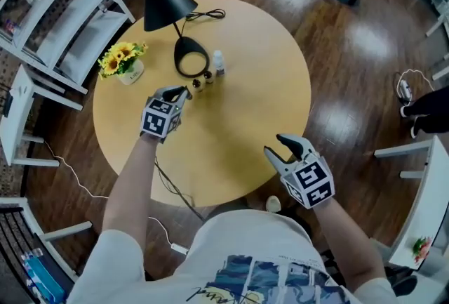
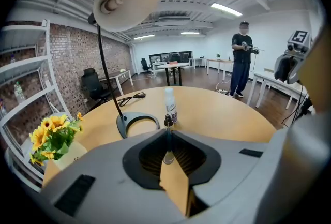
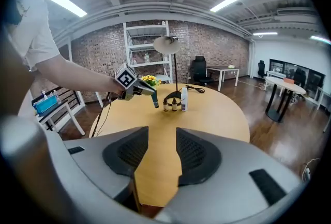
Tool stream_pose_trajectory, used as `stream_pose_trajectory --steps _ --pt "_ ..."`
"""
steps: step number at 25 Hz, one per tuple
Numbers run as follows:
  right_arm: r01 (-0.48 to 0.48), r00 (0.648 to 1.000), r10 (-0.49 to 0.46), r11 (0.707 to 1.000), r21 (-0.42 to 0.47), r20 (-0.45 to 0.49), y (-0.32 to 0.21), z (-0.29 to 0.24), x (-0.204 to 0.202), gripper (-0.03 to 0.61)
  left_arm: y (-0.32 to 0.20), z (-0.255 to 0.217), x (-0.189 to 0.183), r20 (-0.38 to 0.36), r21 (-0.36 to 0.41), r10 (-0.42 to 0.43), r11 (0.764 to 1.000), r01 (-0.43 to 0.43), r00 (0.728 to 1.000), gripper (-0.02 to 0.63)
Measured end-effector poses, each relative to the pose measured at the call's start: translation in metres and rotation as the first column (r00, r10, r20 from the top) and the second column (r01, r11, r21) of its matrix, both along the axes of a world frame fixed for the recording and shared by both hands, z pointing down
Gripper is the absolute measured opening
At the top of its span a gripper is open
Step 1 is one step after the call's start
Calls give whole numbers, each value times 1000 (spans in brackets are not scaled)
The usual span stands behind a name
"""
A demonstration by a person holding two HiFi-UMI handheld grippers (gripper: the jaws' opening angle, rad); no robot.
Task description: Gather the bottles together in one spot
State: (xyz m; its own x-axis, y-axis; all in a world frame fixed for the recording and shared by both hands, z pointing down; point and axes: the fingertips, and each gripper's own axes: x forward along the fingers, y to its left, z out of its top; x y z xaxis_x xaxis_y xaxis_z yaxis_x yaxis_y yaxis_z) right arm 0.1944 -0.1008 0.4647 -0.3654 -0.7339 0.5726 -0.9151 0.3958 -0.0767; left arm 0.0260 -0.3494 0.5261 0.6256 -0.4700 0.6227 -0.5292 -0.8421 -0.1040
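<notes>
**Three bottles grouped, a fourth held above the counter**

Most of the gathering looks done. On the round pale wooden counter [image 1: 259, 99], a tall white plastic bottle [image 1: 219, 62] and two small brown glass bottles [image 1: 197, 84] stand close together in a short row. They sit just beside the ring-shaped base of the black desk lamp [image 1: 191, 57], and that cluster reads as the chosen spot.

The left hand-held gripper [image 1: 181, 94] is clamped tight on a slim teal bottle [image 3: 155, 100]. The bottle juts past the jaw tips and angles down toward the counter, near the brown pair but apart from them, and it is not yet set down. Standing it beside the others appears to be the step in hand.

The right hand-held gripper [image 1: 276, 144] hangs over the near edge of the counter, well apart from the cluster. Its jaws are spread fairly wide with nothing between them (only bare counter shows through the gap).

No other loose bottle shows on the counter, so the teal one is probably the last — once it stands with the three, the task should be complete. The likely risk is tipping the small brown bottles while lowering it.
</notes>
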Motion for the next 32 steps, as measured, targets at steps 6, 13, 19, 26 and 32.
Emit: stream_pose_trajectory --steps 6,13,19,26,32 --pt "-41 999 42 998 -37 7 -4 6 10 193 -16 26 4 17 -8 -4 1000 4 1000 31" --pt "-6 1000 8 993 -121 9 -28 19 13 193 -23 34 3 -6 -26 -13 1000 13 1000 32" --pt "-4 1000 7 994 -106 24 -42 11 10 193 -23 33 5 -16 -36 -27 999 26 1000 38" --pt "14 1000 -13 992 -122 11 -31 19 11 193 -18 31 2 -4 -32 -22 999 22 1000 161" --pt "29 1000 -28 990 -135 12 -21 25 10 193 -16 33 -5 17 -19 -36 999 37 999 161"
